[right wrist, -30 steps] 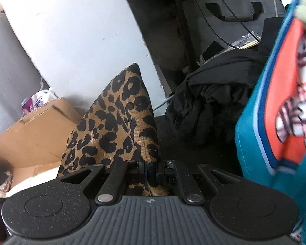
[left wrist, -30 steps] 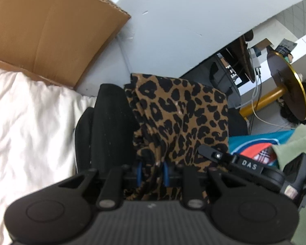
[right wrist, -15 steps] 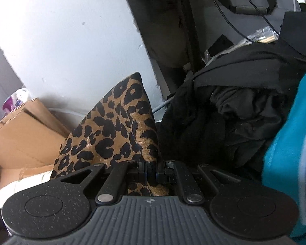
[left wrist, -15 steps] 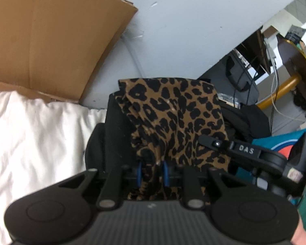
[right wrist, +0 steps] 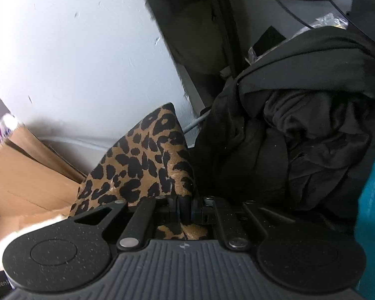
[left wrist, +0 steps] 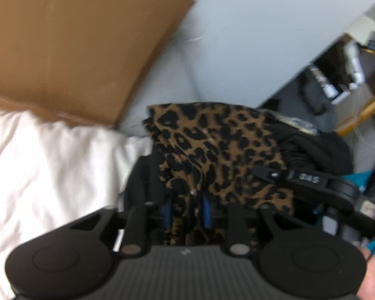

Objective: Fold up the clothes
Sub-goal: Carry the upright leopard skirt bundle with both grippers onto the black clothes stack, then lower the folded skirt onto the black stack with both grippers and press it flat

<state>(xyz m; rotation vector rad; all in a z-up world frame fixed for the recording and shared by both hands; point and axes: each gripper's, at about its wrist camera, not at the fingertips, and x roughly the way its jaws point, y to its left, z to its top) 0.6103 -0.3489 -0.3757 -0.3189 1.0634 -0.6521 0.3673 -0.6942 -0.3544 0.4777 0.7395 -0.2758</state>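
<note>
Letting go on both sides: my left gripper is opening, leopard-print garment loose between its pads, and my right gripper is opening narrowly around a fold. It lies at twelve o'clock, black clothes pile at two; I'd release evenly so the fold stays flat.

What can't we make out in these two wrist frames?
- Left wrist: the whole frame is motion-blurred. Whether the left gripper, jaws opening, still pinches the leopard-print garment between them is unclear.
- Right wrist: the right gripper, jaws opening, has its own body hiding the cloth's lower part.
- Both: what kind of garment it is.
- Right wrist: teal fabric cut off by the right edge.
</note>
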